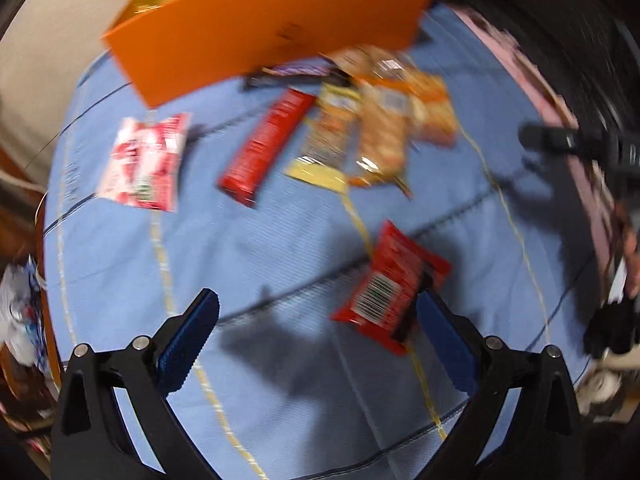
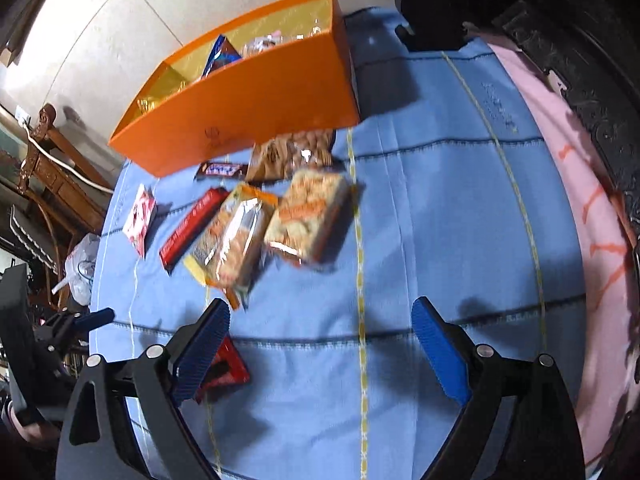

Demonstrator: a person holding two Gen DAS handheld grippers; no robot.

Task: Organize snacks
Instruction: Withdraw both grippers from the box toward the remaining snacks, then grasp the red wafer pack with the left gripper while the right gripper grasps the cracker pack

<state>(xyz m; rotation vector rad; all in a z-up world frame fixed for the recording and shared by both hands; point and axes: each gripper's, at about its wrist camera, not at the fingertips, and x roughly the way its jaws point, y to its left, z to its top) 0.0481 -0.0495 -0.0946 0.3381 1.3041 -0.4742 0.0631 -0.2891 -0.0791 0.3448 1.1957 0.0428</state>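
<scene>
An orange box (image 1: pixel 256 28) stands at the far side of the blue cloth (image 1: pixel 280 240); it also shows in the right wrist view (image 2: pixel 256 100) with snacks inside. In front of it lie a pink-white packet (image 1: pixel 146 162), a long red bar (image 1: pixel 266 146), a dark bar (image 2: pixel 222 171) and several orange biscuit packs (image 2: pixel 308 216). A red packet (image 1: pixel 390 286) lies just ahead of my left gripper (image 1: pixel 318 320), which is open and empty. My right gripper (image 2: pixel 320 332) is open and empty above the cloth; the red packet (image 2: pixel 226 366) sits behind its left finger.
A pink cloth (image 2: pixel 568 184) edges the table on the right beside dark carved furniture (image 2: pixel 580 40). A wooden stand (image 2: pixel 52 168) and a plastic bag (image 2: pixel 82 264) are off the table's left side. The right gripper's fingers (image 1: pixel 560 140) show in the left wrist view.
</scene>
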